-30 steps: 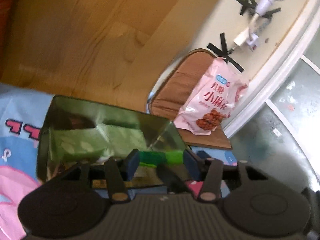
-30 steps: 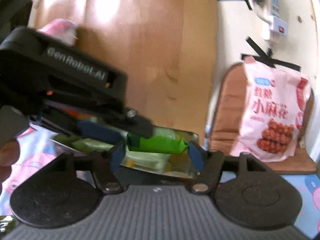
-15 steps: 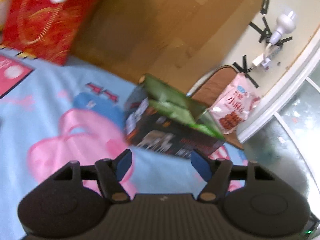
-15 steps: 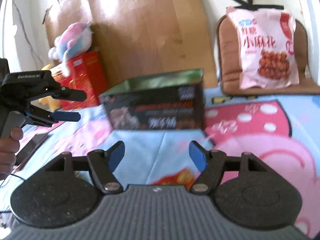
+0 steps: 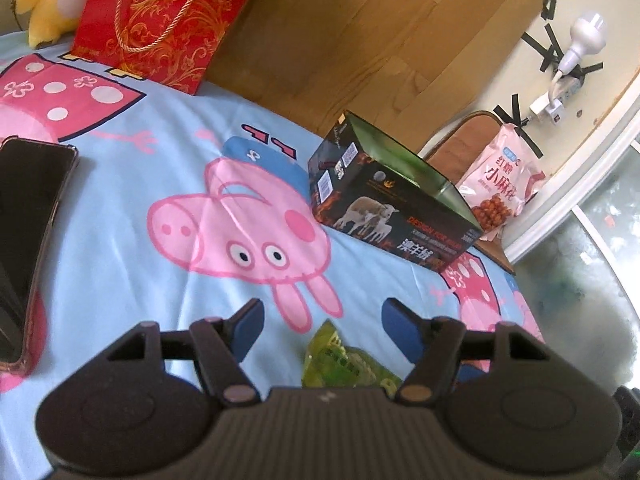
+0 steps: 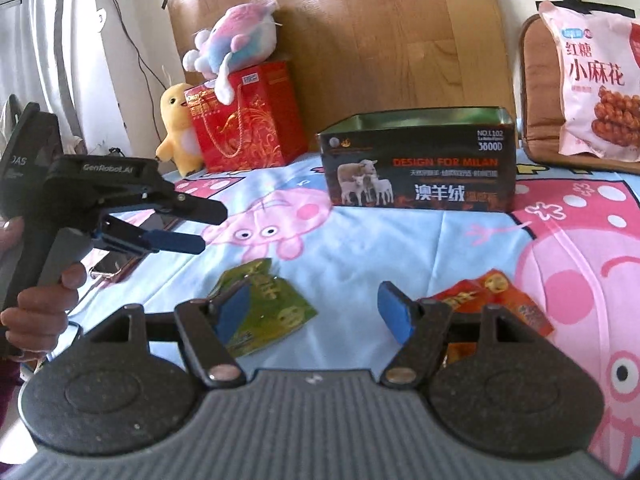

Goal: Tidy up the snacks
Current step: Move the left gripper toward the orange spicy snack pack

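Observation:
A black open-top tin box (image 5: 396, 216) with a sheep picture stands on the blue cartoon bedsheet; it also shows in the right wrist view (image 6: 420, 164). A green snack packet (image 6: 268, 304) lies flat on the sheet near my right gripper (image 6: 316, 312), which is open and empty. A red-orange snack packet (image 6: 496, 300) lies to its right. My left gripper (image 5: 320, 328) is open and empty just above the green packet (image 5: 344, 364). The left gripper (image 6: 176, 224) also shows in the right wrist view, held in a hand.
A red gift bag (image 5: 160, 20) with plush toys (image 6: 232, 44) stands at the back by the wooden board. A phone (image 5: 28, 216) lies at the left. A pink snack bag (image 6: 592, 80) leans on a brown cushion (image 6: 536, 92) at the right.
Both grippers pulled back from over the tin box and came low over the sheet. The green packet they held at the box is gone from their fingers; both are open and empty.

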`<state>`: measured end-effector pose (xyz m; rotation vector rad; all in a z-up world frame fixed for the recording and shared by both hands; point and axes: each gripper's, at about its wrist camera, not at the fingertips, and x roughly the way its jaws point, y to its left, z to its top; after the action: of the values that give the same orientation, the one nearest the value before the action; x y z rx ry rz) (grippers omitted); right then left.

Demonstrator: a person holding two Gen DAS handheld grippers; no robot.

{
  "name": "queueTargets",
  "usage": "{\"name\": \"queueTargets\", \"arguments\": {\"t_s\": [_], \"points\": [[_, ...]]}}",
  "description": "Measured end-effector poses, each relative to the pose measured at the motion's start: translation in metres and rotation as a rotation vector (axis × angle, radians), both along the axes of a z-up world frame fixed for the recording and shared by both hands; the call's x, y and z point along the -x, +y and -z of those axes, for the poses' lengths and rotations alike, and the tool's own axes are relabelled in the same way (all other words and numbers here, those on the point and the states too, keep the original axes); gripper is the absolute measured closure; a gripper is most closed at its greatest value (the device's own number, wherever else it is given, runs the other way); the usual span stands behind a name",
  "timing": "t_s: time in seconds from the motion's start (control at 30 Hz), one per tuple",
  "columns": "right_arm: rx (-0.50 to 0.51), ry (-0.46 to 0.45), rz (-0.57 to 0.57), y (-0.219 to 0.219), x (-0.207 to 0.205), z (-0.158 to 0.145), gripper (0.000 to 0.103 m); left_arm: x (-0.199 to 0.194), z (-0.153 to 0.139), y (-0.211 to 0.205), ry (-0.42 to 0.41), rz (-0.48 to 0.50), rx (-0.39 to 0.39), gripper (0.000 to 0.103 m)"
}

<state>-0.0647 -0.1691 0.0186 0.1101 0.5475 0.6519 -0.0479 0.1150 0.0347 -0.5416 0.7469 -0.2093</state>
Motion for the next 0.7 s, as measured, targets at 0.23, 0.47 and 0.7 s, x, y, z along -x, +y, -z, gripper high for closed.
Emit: {"name": "queueTargets", "arguments": {"t_s": [0.23,0.47,0.7], "points": [[-0.01,0.012,0.107,-0.011,0.0,-0.002,0.03,-0.001,-0.003,-0.032,-0.006,0.015,-0.119,0.035],[-0.039,0.045,0.229,-0.033,-0.005,0.001,0.03,0.002,-0.006,-0.055,-0.021,-0.016,-0.287,0.035],[-0.082,0.061,0.32,-0.049,-0.006,0.004,0.03,0.008,-0.012,-0.073,-0.055,-0.053,-0.454,0.035]]}}
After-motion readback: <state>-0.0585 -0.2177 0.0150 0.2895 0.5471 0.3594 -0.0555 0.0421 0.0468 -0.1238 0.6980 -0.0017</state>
